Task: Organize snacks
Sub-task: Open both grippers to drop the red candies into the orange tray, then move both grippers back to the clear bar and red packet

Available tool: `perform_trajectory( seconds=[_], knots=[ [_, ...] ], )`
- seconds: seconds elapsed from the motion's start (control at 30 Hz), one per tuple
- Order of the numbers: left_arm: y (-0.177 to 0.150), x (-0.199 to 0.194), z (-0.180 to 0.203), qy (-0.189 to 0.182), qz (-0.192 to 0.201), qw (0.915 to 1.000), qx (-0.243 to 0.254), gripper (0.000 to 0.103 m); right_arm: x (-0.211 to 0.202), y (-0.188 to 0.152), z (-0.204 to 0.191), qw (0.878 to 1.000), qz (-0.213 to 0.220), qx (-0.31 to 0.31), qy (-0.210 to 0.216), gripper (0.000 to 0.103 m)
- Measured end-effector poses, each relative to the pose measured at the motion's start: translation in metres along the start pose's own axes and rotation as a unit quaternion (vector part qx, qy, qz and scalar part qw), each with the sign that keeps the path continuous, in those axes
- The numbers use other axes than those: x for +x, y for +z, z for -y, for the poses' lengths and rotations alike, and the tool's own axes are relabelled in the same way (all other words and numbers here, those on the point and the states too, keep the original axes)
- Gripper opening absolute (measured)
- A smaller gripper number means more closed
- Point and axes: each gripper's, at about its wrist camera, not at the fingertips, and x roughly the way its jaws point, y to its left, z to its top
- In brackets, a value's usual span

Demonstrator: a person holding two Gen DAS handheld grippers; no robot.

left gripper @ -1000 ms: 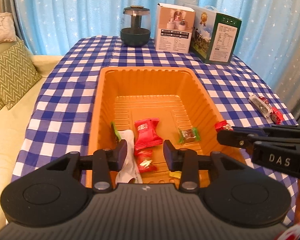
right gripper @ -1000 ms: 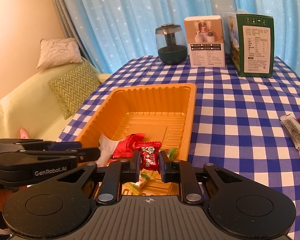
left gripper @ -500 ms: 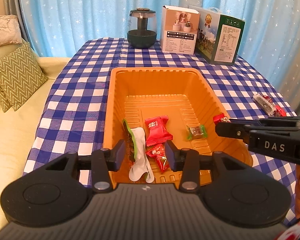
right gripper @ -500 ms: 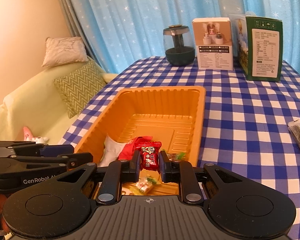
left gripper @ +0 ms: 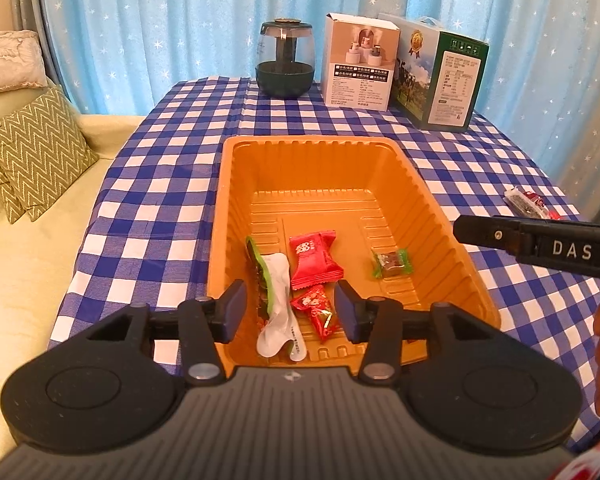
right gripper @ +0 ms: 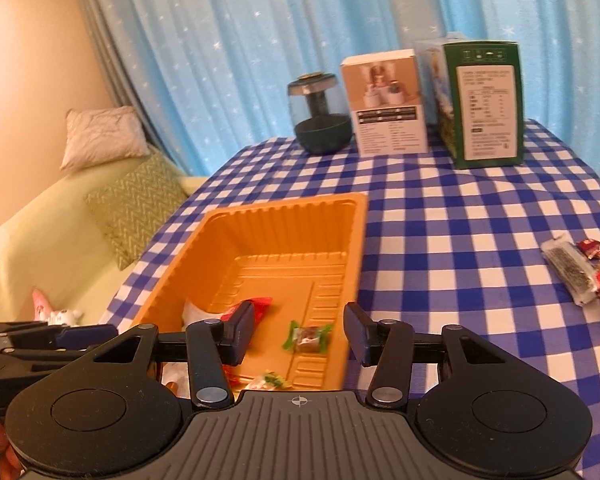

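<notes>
The right gripper [right gripper: 298,334] hangs over the near end of the orange tray [right gripper: 357,240], fingers spread wide with nothing between them. Below lie a green-ended candy [right gripper: 308,338] and a red packet [right gripper: 256,305]. Right of the tray, a grey bar [right gripper: 571,272] and red candies [right gripper: 593,249] rest on the checked cloth [right gripper: 459,240].

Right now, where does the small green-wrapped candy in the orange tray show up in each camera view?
Left wrist view: the green-wrapped candy lies on the floor of the orange tray, toward its right wall, right of the red packets.
Right wrist view: the same candy sits low in the picture, between the open claw's two fingers.
Shared landmark: the dark green jar at the table's far edge, left of the white box.
</notes>
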Motion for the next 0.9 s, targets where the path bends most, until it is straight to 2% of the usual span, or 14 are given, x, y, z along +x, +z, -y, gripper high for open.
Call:
perform_trajectory(
  seconds=[0.2, 0.33, 0.37, 0.67, 0.9],
  knots=[
    [0.002, -0.006, 0.015, -0.01, 0.004, 0.9999, 0.0, 0.051, -0.014, 0.0, 0.01, 1.0, 0.012, 0.004, -0.019, 0.053],
    [0.004, -0.008, 0.031, -0.02, 0.008, 0.9998, 0.005, 0.057, -0.027, -0.001, 0.017, 0.999, 0.028, -0.001, -0.041, 0.076],
    [0.005, -0.009, 0.035, -0.023, 0.009, 0.9997, 0.007, 0.059, -0.029, -0.002, 0.019, 0.999, 0.031, 0.0, -0.044, 0.079],
    [0.012, -0.011, 0.078, -0.048, 0.016, 0.9983, 0.029, 0.079, -0.055, -0.002, 0.048, 0.996, 0.051, 0.006, -0.079, 0.088],
    [0.016, -0.01, 0.11, -0.061, 0.026, 0.9967, 0.047, 0.094, -0.081, -0.005, 0.09, 0.991, 0.062, 0.03, -0.116, 0.091]
  ],
)
